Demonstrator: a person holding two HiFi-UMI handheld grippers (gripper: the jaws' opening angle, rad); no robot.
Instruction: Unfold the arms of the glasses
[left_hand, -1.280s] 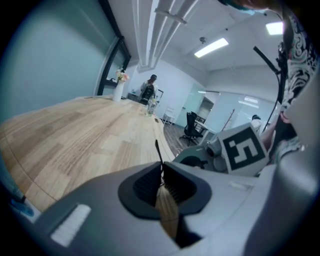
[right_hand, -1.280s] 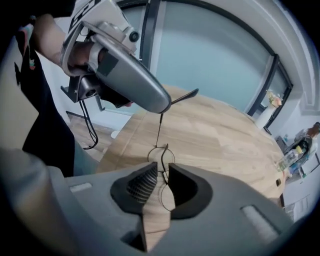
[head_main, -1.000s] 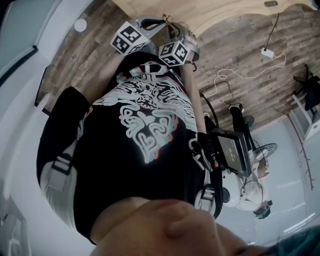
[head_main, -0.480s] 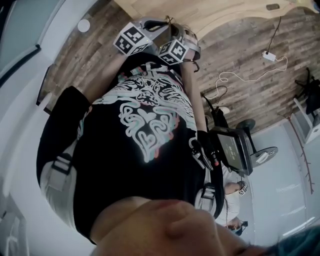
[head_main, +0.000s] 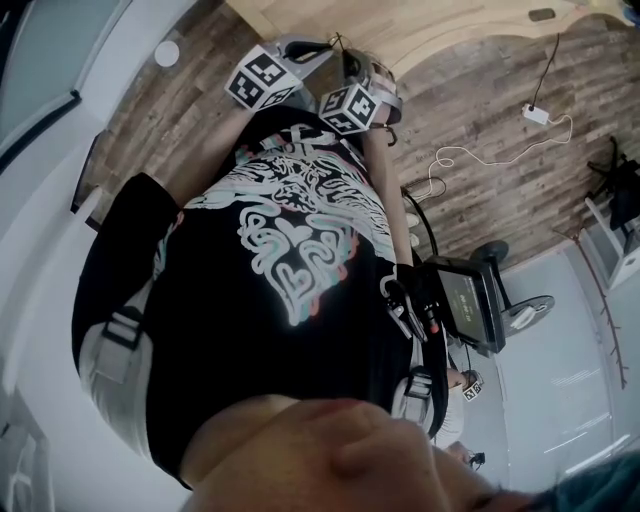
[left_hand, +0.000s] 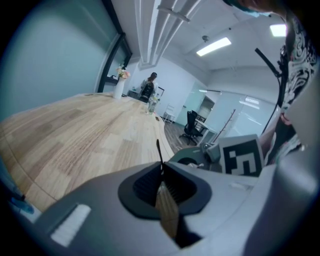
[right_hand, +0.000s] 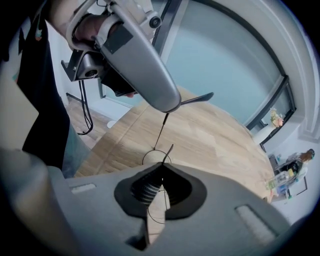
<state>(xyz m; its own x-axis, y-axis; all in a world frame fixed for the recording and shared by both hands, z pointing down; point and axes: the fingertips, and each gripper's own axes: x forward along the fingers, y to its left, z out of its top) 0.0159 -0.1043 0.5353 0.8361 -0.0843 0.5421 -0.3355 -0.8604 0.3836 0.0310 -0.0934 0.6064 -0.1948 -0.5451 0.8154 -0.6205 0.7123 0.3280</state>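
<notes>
The thin wire glasses hang in the air between both grippers, above the edge of the wooden table (right_hand: 215, 135). In the right gripper view a round lens rim (right_hand: 156, 157) sits just past my right gripper (right_hand: 161, 167), which is shut on the frame. One thin arm (right_hand: 161, 131) runs up from the rim to my left gripper (right_hand: 167, 107), which is shut on its far end. In the left gripper view that black arm (left_hand: 159, 152) sticks out between the closed jaws of the left gripper (left_hand: 161, 170). The head view shows only the marker cubes (head_main: 262, 78) (head_main: 350, 107).
The person's black printed shirt (head_main: 290, 260) fills the head view. A black device (head_main: 465, 300) hangs at the hip. A white cable and adapter (head_main: 535, 112) lie on the plank floor. A vase (left_hand: 119, 87) and office chairs (left_hand: 190, 127) stand at the table's far end.
Both grippers have stayed almost in place, shifting only slightly. Someone in the background at the lower right has moved out of sight.
</notes>
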